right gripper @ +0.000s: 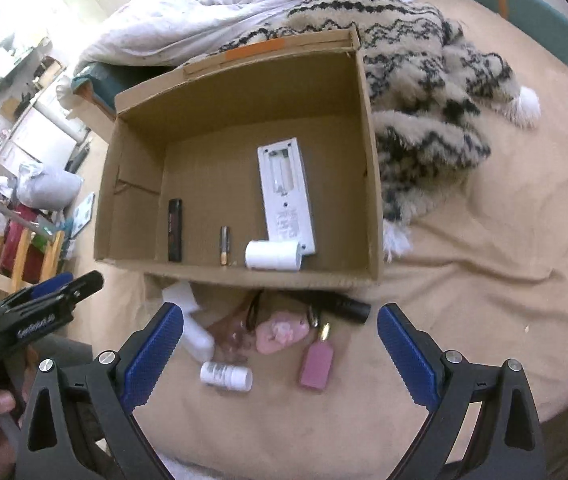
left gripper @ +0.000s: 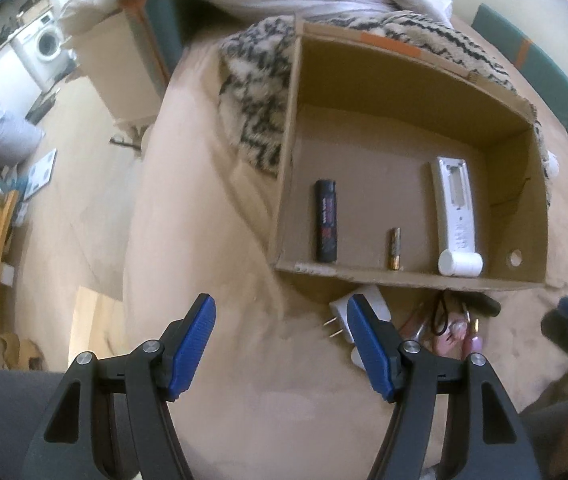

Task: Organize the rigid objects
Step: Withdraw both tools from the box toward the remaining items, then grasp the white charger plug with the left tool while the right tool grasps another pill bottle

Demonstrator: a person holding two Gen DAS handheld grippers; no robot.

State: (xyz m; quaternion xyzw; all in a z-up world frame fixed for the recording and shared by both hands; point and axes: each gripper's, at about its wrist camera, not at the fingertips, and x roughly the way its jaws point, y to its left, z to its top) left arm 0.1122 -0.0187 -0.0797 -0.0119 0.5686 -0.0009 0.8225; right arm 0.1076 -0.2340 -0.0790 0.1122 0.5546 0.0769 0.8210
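I hold both tools above the bed [right gripper: 464, 320], angled steeply down at the work. My left gripper [left gripper: 279, 352] stands open with nothing between its pads; my right gripper [right gripper: 279, 356] is likewise open and empty, its jaws spread wide over the loose items.

The cardboard box [right gripper: 372, 160] lies on the bed as the collecting point, its near wall toward me. Already inside, lined along that near wall: a black lighter-like stick [right gripper: 175, 236], a small battery [right gripper: 224, 246], a white roll [right gripper: 271, 255] and a white remote [right gripper: 288, 196] lying back-up with its battery bay uncovered. I judge they sit side by side to keep the box orderly.

Still outside, just before the box: a white plug adapter [left gripper: 368, 300], a small white bottle [right gripper: 225, 376], a pink tag [right gripper: 316, 366], a pink lump [right gripper: 279, 334] and a black cylinder [right gripper: 344, 306], bunched close together. A clear item among them is too blurred to name.

Sorting is partly done. My right gripper is placed nearest the bottle and tag, probably for the next pick.
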